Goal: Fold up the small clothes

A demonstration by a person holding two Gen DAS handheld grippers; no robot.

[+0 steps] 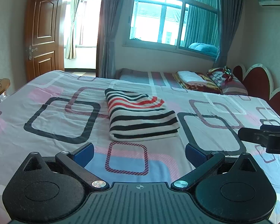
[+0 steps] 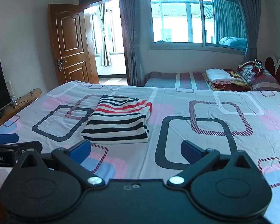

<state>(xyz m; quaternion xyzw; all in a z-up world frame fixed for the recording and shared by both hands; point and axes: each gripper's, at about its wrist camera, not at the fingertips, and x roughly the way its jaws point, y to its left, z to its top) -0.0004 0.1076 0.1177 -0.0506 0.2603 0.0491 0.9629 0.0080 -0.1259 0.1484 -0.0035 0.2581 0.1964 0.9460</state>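
Two tools are in your hands, both spread wide with nothing between their blue pads: your left tool and your right tool hang above the near edge of the patterned pink, white and blue bedsheet. Just beyond them the folded black, white and red striped cloth garment lies flat mid-bed, apart from both tools.

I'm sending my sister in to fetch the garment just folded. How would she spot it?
On the big bed with the rounded-square sheet, near its middle, lies a folded striped garment. It alone has black, white and red stripes; the other folded stack sits on the far bed.
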